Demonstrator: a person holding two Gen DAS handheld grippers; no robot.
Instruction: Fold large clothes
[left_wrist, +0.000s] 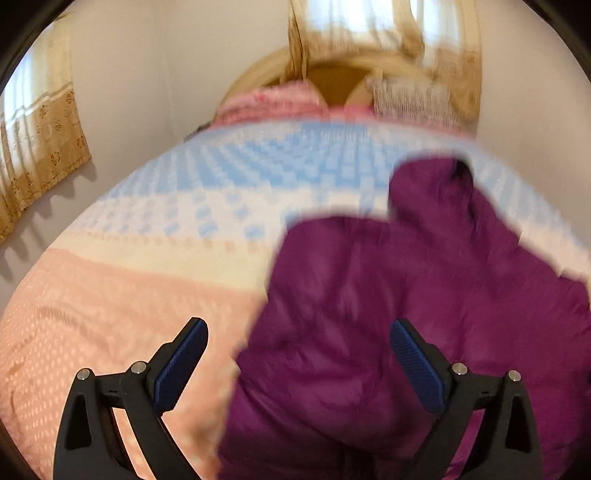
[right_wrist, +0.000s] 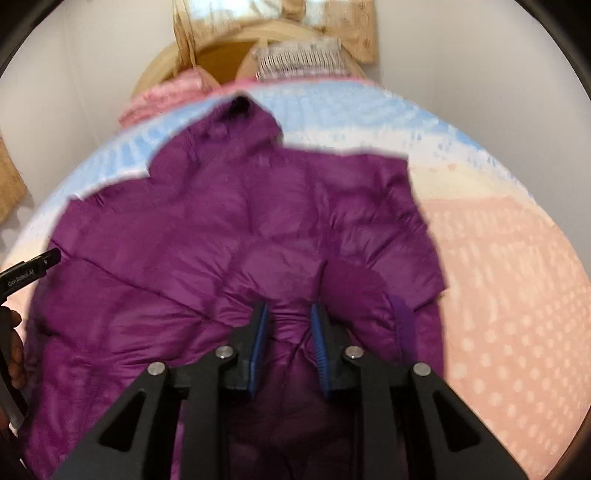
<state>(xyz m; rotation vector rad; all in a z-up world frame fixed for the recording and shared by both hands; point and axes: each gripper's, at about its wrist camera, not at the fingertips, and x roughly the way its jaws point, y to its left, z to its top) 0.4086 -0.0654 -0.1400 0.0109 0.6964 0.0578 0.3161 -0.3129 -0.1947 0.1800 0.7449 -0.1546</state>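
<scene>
Soft, slippery purple quilted puffer jacket (right_wrist: 236, 229) on bed (right_wrist: 517, 295); right gripper (right_wrist: 289, 325) clenches its hem, left gripper (left_wrist: 299, 345) released.

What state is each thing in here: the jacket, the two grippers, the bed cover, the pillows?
Purple puffer jacket: spread flat on the bed, not yet folded, near hem bunched.
Right gripper: shut on a pinch of the jacket's near edge.
Left gripper: open, holding nothing, over the jacket's edge.
Bed cover: laid smooth.
Pillows: at the headboard, blurred.
</scene>
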